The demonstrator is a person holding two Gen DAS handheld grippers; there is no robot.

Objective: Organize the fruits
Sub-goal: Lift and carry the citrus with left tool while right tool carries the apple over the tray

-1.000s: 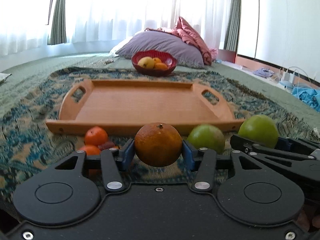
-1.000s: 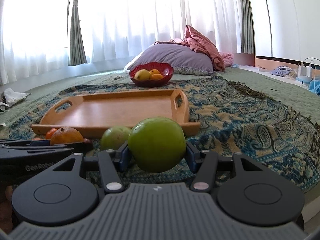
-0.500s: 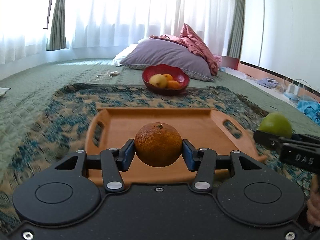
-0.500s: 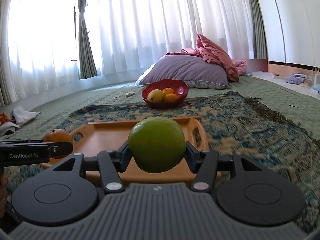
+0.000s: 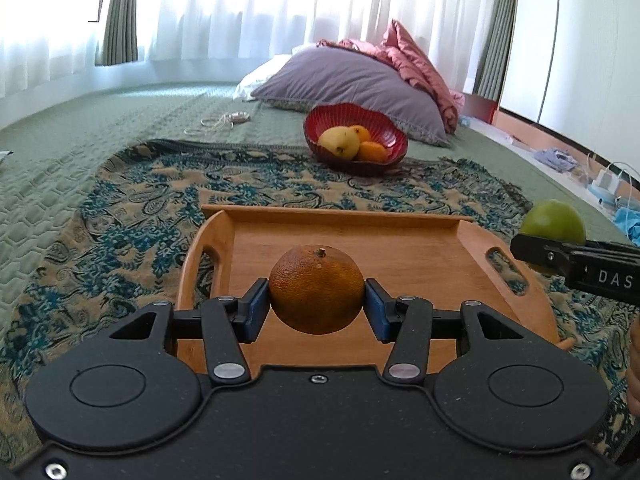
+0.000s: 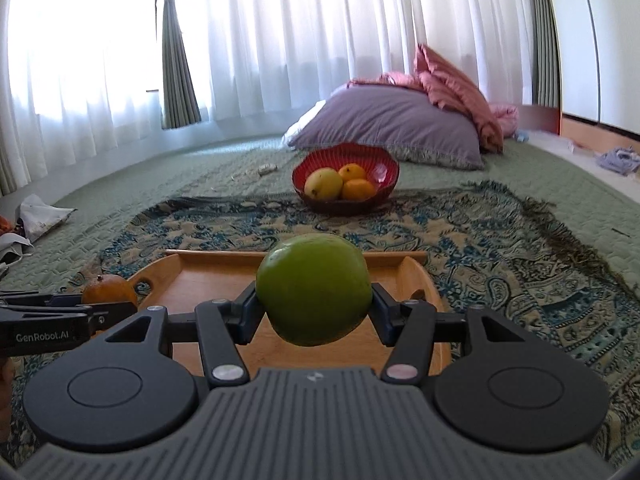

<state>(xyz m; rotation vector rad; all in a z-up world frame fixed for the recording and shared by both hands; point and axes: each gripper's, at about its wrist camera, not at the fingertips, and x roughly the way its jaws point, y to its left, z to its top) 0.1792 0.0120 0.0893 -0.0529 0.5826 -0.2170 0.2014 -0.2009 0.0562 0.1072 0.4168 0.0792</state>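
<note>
My left gripper (image 5: 317, 300) is shut on a dark orange (image 5: 317, 289) and holds it above the wooden tray (image 5: 420, 248). My right gripper (image 6: 314, 306) is shut on a green apple (image 6: 314, 288) above the right part of the same tray (image 6: 208, 280). The apple also shows at the right edge of the left wrist view (image 5: 554, 218). The orange shows at the left of the right wrist view (image 6: 109, 289). A red bowl (image 5: 384, 128) with a yellow fruit and small oranges stands beyond the tray; it also shows in the right wrist view (image 6: 380, 168).
The tray lies on a patterned blue and tan rug (image 5: 132, 204) over a green quilted cover. A purple pillow (image 5: 352, 80) and pink bedding lie behind the bowl. A cord (image 5: 224, 120) lies at the far left. Papers (image 6: 40, 216) lie at the left.
Both grippers have risen and moved forward with their fruit, from low in front of the tray to above it. The loose fruits in front of the tray have dropped out of view.
</note>
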